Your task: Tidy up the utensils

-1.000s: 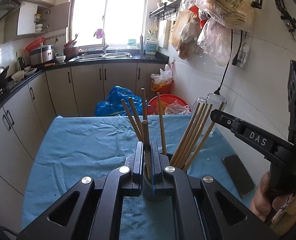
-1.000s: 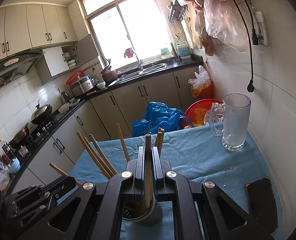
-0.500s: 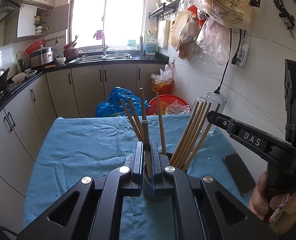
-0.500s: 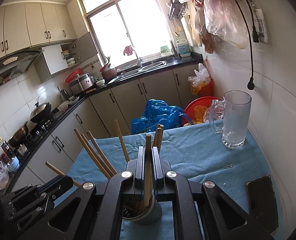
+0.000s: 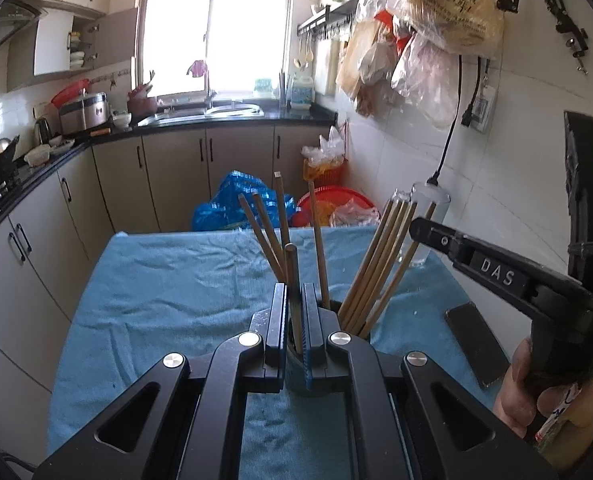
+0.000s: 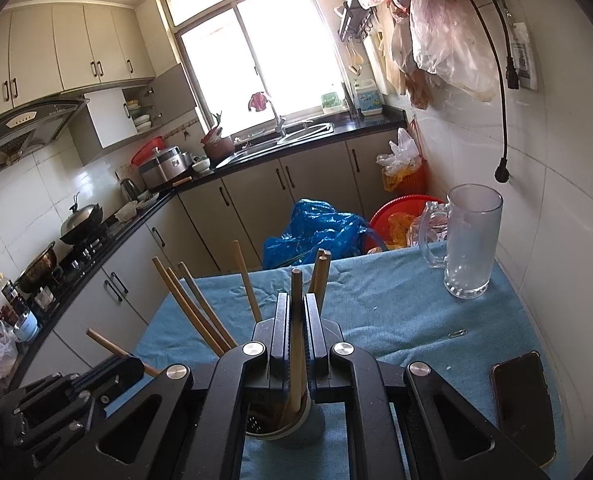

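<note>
**Both claws on chopsticks in the holder**

The left claw (image 5: 295, 312) pinches one round-tipped wooden chopstick (image 5: 292, 280) standing in the grey cylindrical utensil holder (image 6: 296, 428); the right claw (image 6: 295, 320) likewise pinches a tan wooden stick (image 6: 296, 320) there. Most sticks already stand in the holder, fanned from 11 to 1 o'clock; judging by this, little remains. On the blue-towelled bench (image 6: 376, 312), a clear glass mug (image 6: 470, 244) sits at 2 o'clock and a black phone (image 6: 522, 400) at 3, both well apart.

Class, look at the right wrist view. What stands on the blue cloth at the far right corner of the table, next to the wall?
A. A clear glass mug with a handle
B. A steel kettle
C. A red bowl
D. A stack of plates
A. The glass mug stands upright and empty on the blue cloth, its handle towards the left.
</note>
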The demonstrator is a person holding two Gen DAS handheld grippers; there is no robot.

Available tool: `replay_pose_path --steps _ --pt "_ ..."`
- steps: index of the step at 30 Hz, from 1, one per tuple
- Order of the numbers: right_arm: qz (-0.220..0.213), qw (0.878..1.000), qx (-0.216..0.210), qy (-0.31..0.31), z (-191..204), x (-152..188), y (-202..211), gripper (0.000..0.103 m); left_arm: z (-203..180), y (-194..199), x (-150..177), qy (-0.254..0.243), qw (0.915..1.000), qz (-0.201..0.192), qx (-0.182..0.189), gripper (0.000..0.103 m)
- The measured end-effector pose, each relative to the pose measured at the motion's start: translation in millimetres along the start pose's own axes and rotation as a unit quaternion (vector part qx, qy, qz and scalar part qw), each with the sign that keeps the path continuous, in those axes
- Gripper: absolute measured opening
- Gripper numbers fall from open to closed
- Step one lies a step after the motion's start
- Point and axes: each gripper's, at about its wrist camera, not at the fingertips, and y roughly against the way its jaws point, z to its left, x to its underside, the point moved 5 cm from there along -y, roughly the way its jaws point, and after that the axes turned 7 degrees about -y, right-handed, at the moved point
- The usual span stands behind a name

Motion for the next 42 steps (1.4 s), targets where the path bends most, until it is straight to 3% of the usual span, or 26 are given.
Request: replay_pose_path --steps 12,15,24,26,29,32,37,42 --pt "-0.007 1.000 0.000 0.005 5.8 -7.9 12.9 0.008 3.2 21.3 -2.8 0.009 0.9999 -0.011 -0.007 0.006" --pt "-0.011 1.000 -0.003 0.003 7.4 -11.2 21.7 0.017 0.0 34.9 -3.0 0.006 0.9998 -0.017 -0.006 0.011" --pt "-0.044 0.999 -0.007 0.021 23.4 -14.0 83.4 0.033 3.9 97.1 1.0 0.020 0.9980 -0.052 -0.031 0.055" --pt "-0.052 0.998 -0.007 0.030 27.2 -10.5 100.0 0.042 7.4 113.1 4.6 0.026 0.9969 -0.062 -0.041 0.073" --pt "-0.065 0.997 0.001 0.045 32.0 0.4 127.8 0.056 13.8 143.4 12.7 0.036 0.9932 -0.087 -0.069 0.088" --pt "-0.072 0.996 0.006 0.058 36.3 18.1 150.7 0.066 20.4 174.9 25.0 0.032 0.9848 -0.121 -0.120 0.100" --pt "-0.080 0.994 0.016 0.067 37.5 52.7 174.5 0.080 27.1 207.0 48.7 0.043 0.9782 -0.125 -0.160 0.103" --pt "-0.074 0.993 0.035 0.080 37.3 89.4 184.0 0.084 17.7 219.3 73.5 0.021 0.9769 -0.116 -0.178 0.103"
